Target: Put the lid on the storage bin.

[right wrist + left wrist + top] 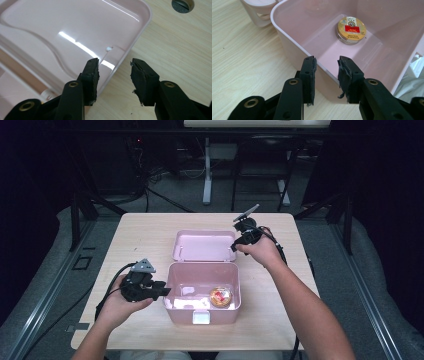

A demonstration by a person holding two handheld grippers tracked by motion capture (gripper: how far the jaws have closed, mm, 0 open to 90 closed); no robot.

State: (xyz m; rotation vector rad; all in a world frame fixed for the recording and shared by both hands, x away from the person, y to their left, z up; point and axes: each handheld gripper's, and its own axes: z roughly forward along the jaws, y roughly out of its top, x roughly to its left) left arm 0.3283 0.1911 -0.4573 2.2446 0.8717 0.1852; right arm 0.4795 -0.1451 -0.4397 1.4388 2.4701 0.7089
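Pale wood-grain tabletop (145, 227) fills the middle of a dark room, with black stands and cables on the grey floor beyond it.

At the left, the left gripper (161, 291) hovers against the left wall of one open pink plastic storage box (175, 285). Its two black jaws stand apart, straddling that wall's rim: one jaw outside, one inside. The pads look slightly clear of the plastic, so nothing seems clamped yet. Ahead of these jaws, on the box floor, lies one round gold tin with a red label (351, 29), flat and label up, well apart from the pads.

Behind the box, its one hinged pink lid (204, 245) lies folded back flat on the table. At the right, the right gripper (235, 247) reaches to the lid's right edge. Its jaws are parted too, the lid's rim sitting between them, one jaw over the lid, the other over bare wood; no grip is visible.

Judging by this, the tin is already stowed, and the lid remains to be gripped, swung over and latched shut while the left gripper steadies the box.

Count: one box, one lid, one tin, two grippers.
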